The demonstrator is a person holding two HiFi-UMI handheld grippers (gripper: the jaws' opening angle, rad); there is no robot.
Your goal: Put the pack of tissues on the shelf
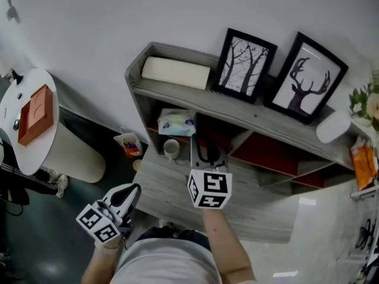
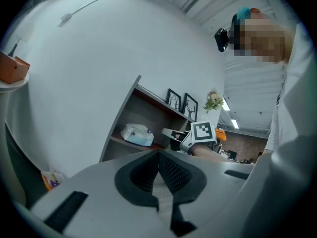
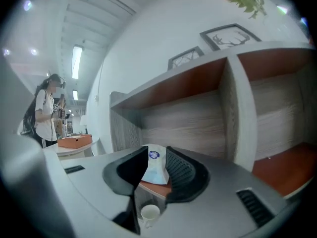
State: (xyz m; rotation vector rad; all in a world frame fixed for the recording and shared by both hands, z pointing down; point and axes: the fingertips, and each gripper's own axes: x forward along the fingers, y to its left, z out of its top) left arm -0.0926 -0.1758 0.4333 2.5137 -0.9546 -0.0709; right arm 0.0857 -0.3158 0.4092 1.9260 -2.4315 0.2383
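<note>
Under the top board of the grey wooden shelf (image 1: 237,111), the half-hidden white plastic pack of tissues (image 1: 176,123) lay free of the parted right gripper (image 1: 206,147), while the left gripper (image 1: 129,193) was closed.

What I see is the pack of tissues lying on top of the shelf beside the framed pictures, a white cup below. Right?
Not quite. The head view shows the pack of tissues in the compartment under the top board of the shelf, not on top beside the framed pictures. The white cup is indeed below.

A white wall (image 1: 89,22) backs a grey wooden shelf unit (image 1: 177,94); a round white table (image 1: 71,149) stands beside.
</note>
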